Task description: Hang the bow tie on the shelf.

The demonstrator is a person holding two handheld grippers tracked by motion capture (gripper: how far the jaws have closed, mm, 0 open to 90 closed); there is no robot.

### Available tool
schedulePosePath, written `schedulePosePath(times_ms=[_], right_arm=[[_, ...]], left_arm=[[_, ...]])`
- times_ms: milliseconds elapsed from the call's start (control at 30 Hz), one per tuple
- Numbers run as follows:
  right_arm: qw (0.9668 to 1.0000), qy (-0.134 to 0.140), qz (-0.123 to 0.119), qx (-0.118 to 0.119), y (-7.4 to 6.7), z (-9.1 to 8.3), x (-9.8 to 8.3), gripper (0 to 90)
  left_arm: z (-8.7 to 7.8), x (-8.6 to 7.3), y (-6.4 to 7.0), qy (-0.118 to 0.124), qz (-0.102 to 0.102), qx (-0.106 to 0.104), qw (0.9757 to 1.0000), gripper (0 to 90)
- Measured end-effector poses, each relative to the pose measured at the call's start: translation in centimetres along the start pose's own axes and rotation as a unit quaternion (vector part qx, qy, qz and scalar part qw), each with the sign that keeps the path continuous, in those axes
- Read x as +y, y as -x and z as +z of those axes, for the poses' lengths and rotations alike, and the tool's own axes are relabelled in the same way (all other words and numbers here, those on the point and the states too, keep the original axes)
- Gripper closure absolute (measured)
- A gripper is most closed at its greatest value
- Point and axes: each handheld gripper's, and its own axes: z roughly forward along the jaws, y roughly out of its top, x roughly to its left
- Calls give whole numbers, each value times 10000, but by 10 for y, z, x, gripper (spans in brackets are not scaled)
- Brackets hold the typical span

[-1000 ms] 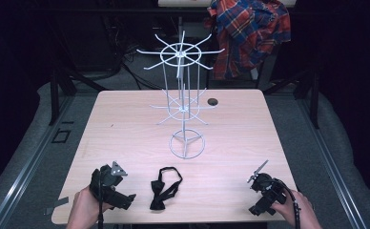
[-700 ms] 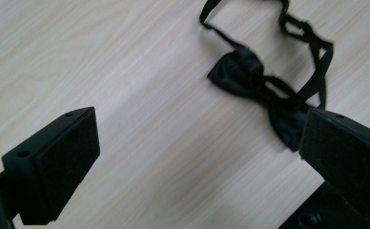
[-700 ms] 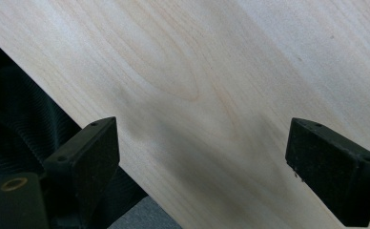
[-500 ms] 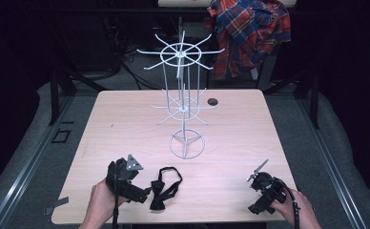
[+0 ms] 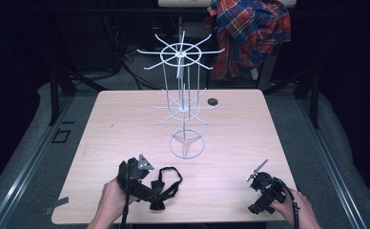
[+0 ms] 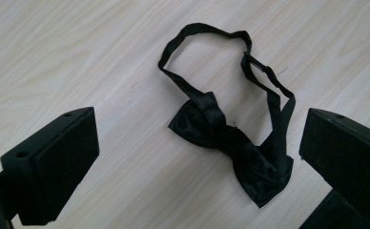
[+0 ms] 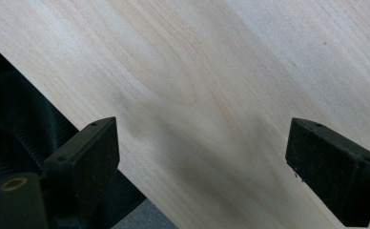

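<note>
Since the earlier frame, left gripper (image 6: 200, 157) has slid right over the bow tie (image 6: 231, 143) near the table's (image 5: 250, 124) front edge, jaws spread; lower squarely onto the knot. Right gripper (image 7: 202, 167) idles, spread.

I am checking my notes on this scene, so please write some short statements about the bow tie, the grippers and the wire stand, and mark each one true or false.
1. The black bow tie lies flat on the wooden table. True.
2. The left gripper is shut on the bow tie. False: its fingers stand wide apart, on either side of the tie.
3. The right gripper is open over bare wood. True.
4. The bow tie hangs from the white wire stand. False: the stand's arms carry nothing.
5. A plaid shirt hangs behind the table. True.
</note>
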Motion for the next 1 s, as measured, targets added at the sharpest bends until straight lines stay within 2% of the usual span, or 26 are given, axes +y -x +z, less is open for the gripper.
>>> schedulePosePath(times_ms=[133,233,400,500,833,1000], right_arm=[[10000,-41,18,32,0,0,0,106],[10000,-46,-26,15,-1,0,0,106],[10000,-52,-28,24,0,1,0,106],[10000,-56,-32,24,0,1,0,107],[9999,-114,-12,70,0,1,0,108],[9998,-166,-28,43,-1,1,0,112]], left_arm=[[8,4,7,-61,51,-177,9998,0],[13,7,12,-119,136,-217,9996,0],[20,11,18,-232,211,-238,9992,0],[28,15,23,-382,265,-229,9987,0],[45,26,32,-655,419,-354,9963,0],[50,28,35,-748,466,-332,9956,3]])
